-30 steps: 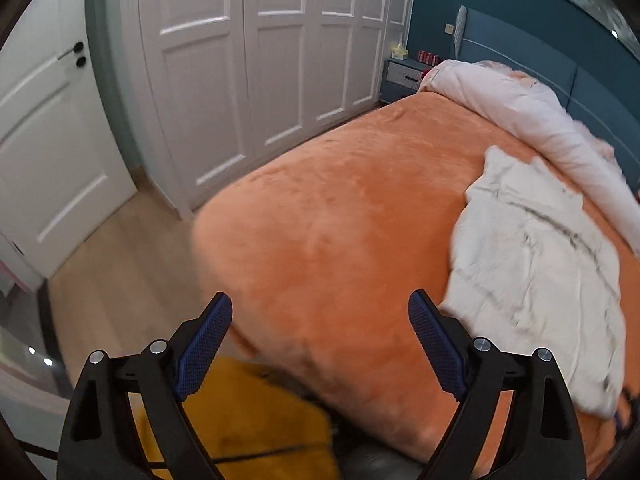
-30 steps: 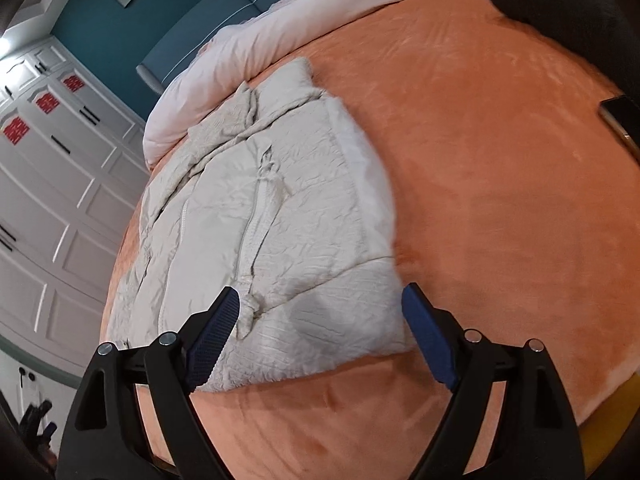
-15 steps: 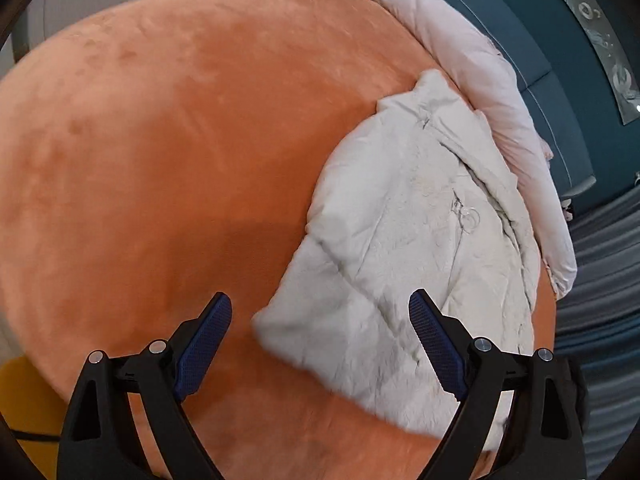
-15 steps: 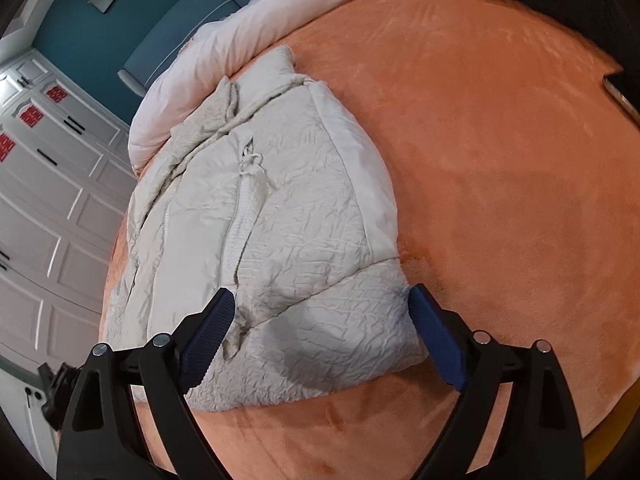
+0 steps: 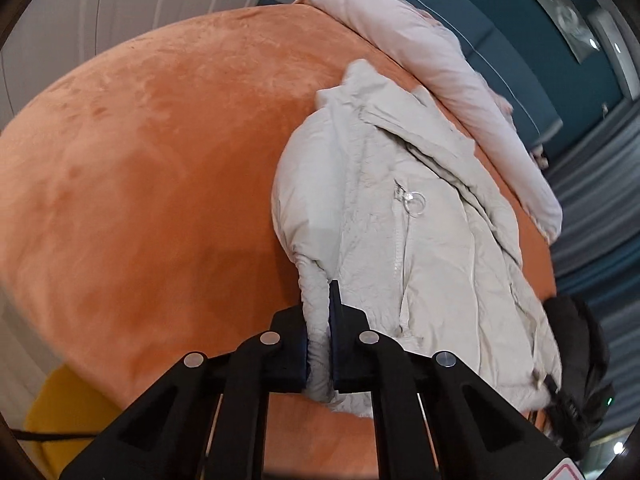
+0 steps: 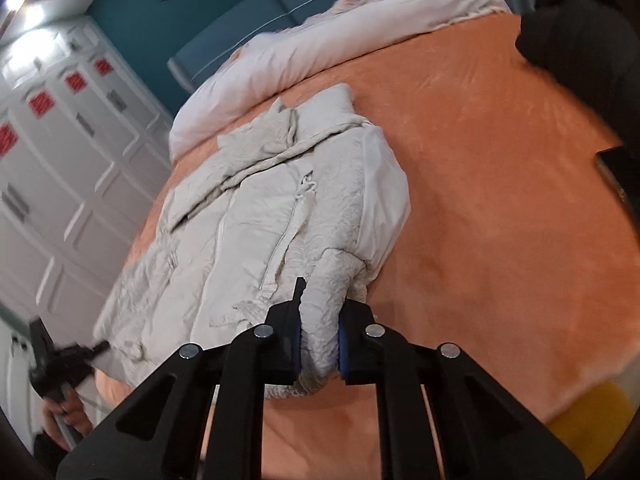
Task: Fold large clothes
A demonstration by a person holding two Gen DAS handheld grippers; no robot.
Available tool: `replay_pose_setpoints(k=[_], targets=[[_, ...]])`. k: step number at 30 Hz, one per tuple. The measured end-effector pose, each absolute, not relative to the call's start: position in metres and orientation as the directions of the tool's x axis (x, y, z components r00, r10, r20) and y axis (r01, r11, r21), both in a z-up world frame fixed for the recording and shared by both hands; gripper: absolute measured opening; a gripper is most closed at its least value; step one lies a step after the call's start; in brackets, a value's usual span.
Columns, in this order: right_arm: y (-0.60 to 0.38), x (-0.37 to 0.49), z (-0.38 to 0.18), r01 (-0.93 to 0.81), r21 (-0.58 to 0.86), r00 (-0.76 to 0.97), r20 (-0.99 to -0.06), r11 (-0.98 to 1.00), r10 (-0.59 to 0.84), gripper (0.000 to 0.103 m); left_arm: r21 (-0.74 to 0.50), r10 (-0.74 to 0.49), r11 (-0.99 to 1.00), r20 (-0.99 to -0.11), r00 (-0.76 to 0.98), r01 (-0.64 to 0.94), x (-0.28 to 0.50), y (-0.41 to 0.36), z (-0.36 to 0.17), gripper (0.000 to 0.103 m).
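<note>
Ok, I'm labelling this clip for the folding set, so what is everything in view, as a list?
jacket: one, off-white, puffy, zipped, lying on the bed, its near hem pinched at two corners
bed cover: one, orange, plush, spread over the bed
duvet: one, pale pink, rolled along the head of the bed
headboard: one, blue, behind the duvet
wardrobe: one, white, panelled doors with red decorations, beside the bed
black item: one, at the bed's far corner, kind unclear
left tool: one, black with blue pads, just closed on the hem's left corner
right tool: one, same make, just closed on the right corner
</note>
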State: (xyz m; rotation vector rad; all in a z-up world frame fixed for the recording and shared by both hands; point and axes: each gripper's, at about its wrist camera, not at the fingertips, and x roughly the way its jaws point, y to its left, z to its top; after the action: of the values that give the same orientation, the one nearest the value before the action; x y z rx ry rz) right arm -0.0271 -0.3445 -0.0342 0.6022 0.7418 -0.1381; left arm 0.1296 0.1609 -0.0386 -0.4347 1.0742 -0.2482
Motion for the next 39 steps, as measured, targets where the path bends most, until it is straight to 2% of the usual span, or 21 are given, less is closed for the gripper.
replay_pose_setpoints(k=[6,10,12,14,16,18,20,23,30,34,39], targets=[[-0.325,-0.119,-0.041,0.298,0.340,0.611,-0.786,0.892,0.095,0.012,-0.329,-0.321,0.944,-0.884,0.339,0.034,0.025,0.180,-0.052,0.005],[-0.299,-0.157,-0.062,0.284,0.281,0.500,-0.859,0.917,0.108,0.014,-0.255,-0.251,0.967,-0.916,0.314,0.030,-0.008,0.182,-0.057,0.008],[-0.292,-0.163,-0.059,0.282,0.240,0.488,-0.869,0.929,0.076,0.022,-0.235,-0.219,0.972,-0.917,0.334,-0.009,-0.013,0.182,-0.051,0.015],[-0.297,-0.164,-0.044,0.298,0.222,0.519,-0.854,0.928,0.038,0.028,-0.255,-0.222,0.966,-0.903,0.368,-0.044,-0.011,0.187,-0.035,0.016],[-0.304,-0.171,-0.027,0.320,0.215,0.559,-0.829,0.923,0.000,0.039,-0.279,-0.230,0.958,-0.874,0.427,-0.056,-0.011,0.190,-0.013,0.018],[-0.318,-0.177,-0.006,0.380,0.148,0.605,-0.787,0.913,-0.124,0.044,-0.257,-0.183,0.965,-0.813,0.552,-0.058,-0.009,0.191,0.022,0.032],[-0.334,-0.175,0.013,0.424,0.144,0.645,-0.741,0.894,-0.187,0.045,-0.249,-0.150,0.967,-0.716,0.682,-0.048,-0.008,0.192,0.055,0.051],[-0.349,-0.153,0.026,0.418,0.215,0.704,-0.691,0.883,-0.165,0.046,-0.248,-0.164,0.969,-0.619,0.768,0.008,0.022,0.177,0.084,0.056],[-0.305,-0.044,0.059,0.164,0.258,0.829,-0.559,0.952,0.009,0.045,-0.227,-0.198,0.971,-0.592,0.781,0.074,0.123,0.105,0.086,0.056],[-0.267,0.023,0.062,0.033,0.230,0.840,-0.533,0.973,0.097,0.045,-0.215,-0.212,0.972,-0.632,0.745,0.095,0.180,0.062,0.064,0.056],[-0.238,0.124,0.037,-0.061,0.252,0.804,-0.561,0.966,0.197,0.044,-0.228,-0.221,0.970,-0.702,0.677,0.080,0.247,0.036,0.024,0.056]])
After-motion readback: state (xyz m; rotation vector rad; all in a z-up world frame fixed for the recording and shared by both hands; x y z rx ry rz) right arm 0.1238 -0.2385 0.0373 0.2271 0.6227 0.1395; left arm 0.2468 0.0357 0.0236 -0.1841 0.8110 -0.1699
